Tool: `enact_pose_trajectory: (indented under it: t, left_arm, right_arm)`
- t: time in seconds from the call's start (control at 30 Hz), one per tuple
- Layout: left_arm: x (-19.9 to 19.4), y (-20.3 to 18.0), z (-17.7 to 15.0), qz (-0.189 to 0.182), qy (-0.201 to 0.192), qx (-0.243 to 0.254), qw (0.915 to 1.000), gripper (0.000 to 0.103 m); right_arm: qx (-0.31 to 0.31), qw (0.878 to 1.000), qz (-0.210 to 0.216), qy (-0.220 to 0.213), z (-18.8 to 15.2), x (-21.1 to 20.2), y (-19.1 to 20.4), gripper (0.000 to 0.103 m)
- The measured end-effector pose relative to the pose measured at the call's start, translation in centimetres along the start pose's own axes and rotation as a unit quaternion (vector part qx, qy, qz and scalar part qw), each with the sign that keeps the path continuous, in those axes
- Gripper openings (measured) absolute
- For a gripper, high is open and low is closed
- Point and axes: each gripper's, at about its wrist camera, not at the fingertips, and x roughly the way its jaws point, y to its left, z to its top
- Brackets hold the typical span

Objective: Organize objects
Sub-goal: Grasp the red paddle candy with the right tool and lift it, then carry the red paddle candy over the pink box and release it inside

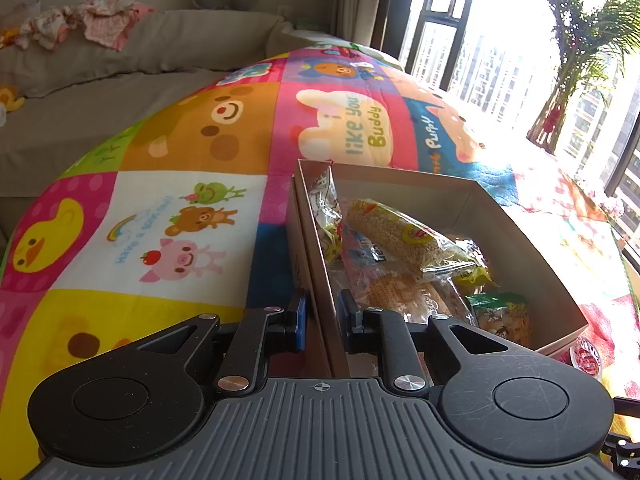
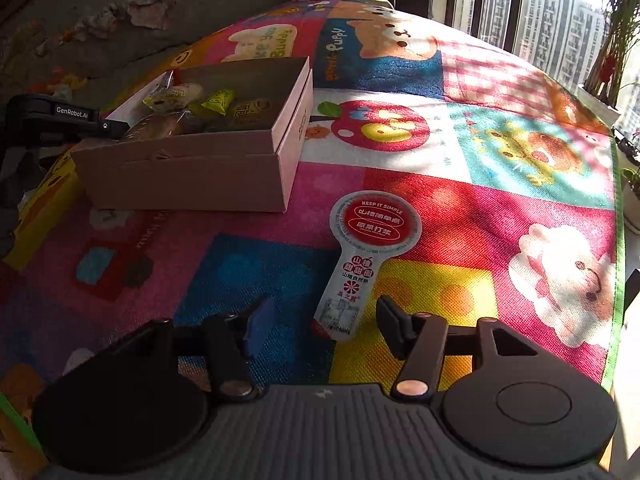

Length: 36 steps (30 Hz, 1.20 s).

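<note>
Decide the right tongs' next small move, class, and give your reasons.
Probably close the right tongs on the red-and-white paddle-shaped snack packet. Its narrow end lies between the fingers, which do not yet press it, and it lies flat on the colourful cartoon mat. The left tongs already clamp the wall of the open brown cardboard box of snacks.

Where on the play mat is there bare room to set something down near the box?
Free: the mat left of the box, and the sunlit stretch to its right, beyond the red snack packet. Crowded: inside the box, piled with wrapped snacks.
</note>
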Motion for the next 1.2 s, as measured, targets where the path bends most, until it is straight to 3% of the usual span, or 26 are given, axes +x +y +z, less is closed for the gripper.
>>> enact_pose_trajectory:
  t: [0.2, 0.33, 0.43, 0.67, 0.87, 0.9, 1.2]
  left_arm:
    - [0.0, 0.0, -0.1, -0.003, -0.001, -0.002, 1.0, 0.019]
    - [0.0, 0.0, -0.1, -0.002, -0.001, 0.0, 1.0, 0.019]
    - [-0.1, -0.1, -0.1, 0.0, 0.0, 0.004, 1.0, 0.019]
    - [-0.1, -0.3, 0.0, 0.002, 0.0, 0.009, 1.0, 0.019]
    - [-0.1, -0.2, 0.0, -0.001, 0.002, 0.009, 1.0, 0.02]
    - [-0.1, -0.2, 0.0, -0.001, 0.002, 0.009, 1.0, 0.02]
    - [-0.1, -0.2, 0.0, -0.001, 0.002, 0.009, 1.0, 0.02]
  right_arm:
    - [-0.005, 0.997, -0.076, -0.006, -0.2, -0.6, -1.8, 0.057]
    - [0.051, 0.998, -0.037, -0.025, 0.0, -2.1, -3.7, 0.066]
    - [0.074, 0.996, -0.031, -0.043, 0.4, -2.5, -4.6, 0.072]
    - [0.012, 0.999, -0.029, -0.039, 2.8, 1.1, -3.4, 0.074]
    - [0.006, 1.0, 0.001, -0.018, 4.1, 4.8, -2.1, 0.07]
    - [0.007, 1.0, 0.003, -0.02, 4.2, 4.8, -1.9, 0.061]
    - [0.001, 1.0, 0.022, -0.017, 4.1, 2.2, -0.6, 0.061]
